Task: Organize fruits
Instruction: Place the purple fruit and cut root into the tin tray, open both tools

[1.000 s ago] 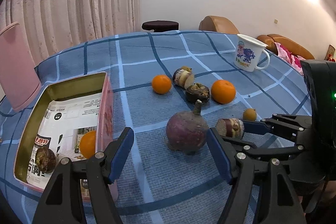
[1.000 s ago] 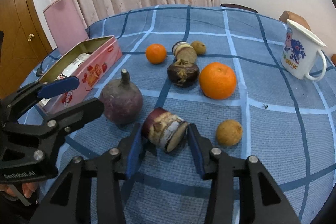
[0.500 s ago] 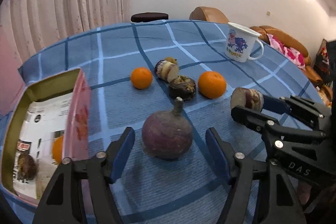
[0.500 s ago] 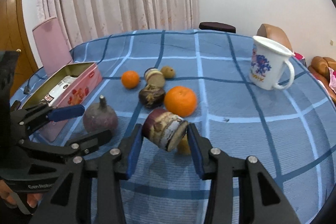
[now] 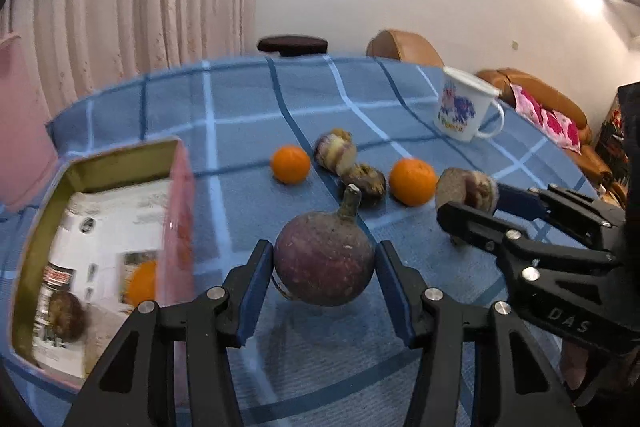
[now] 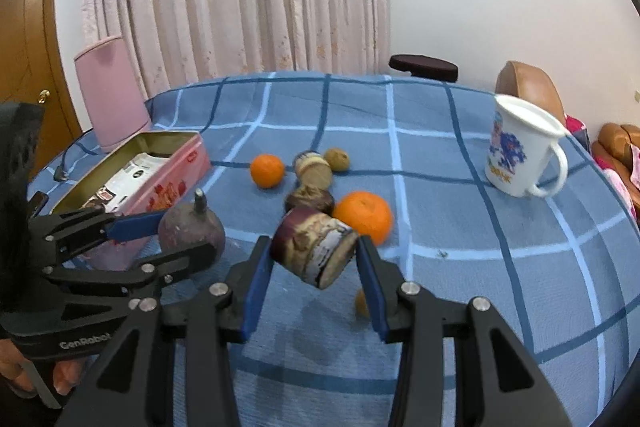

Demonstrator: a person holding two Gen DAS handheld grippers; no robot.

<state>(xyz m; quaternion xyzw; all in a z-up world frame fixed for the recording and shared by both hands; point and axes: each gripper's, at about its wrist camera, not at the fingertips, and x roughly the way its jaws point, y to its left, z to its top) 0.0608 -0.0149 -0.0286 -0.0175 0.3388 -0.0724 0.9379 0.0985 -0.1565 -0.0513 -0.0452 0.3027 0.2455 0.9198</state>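
A round purple fruit (image 5: 324, 263) with a stem sits between the blue pads of my left gripper (image 5: 324, 261). The jaws are closing and both pads touch its sides. My right gripper (image 6: 316, 255) is shut on a cut brown-purple piece (image 6: 314, 251) and holds it above the cloth; in the left wrist view that piece (image 5: 466, 187) shows to the right. A pink tin (image 5: 182, 211) stands open at the left, with an orange (image 5: 142, 283) and a dark fruit (image 5: 66, 313) inside.
On the blue checked cloth lie two oranges (image 6: 267, 170) (image 6: 363, 215), a dark fruit (image 6: 309, 199), another cut piece (image 6: 314, 167) and two small brown fruits (image 6: 337, 159) (image 6: 362, 303). A white mug (image 6: 520, 151) stands far right. A pink chair back (image 6: 110, 91) rises behind the tin.
The left jaws have narrowed from wide apart to touching the purple fruit. The right gripper has risen and carried the cut piece up off the cloth.
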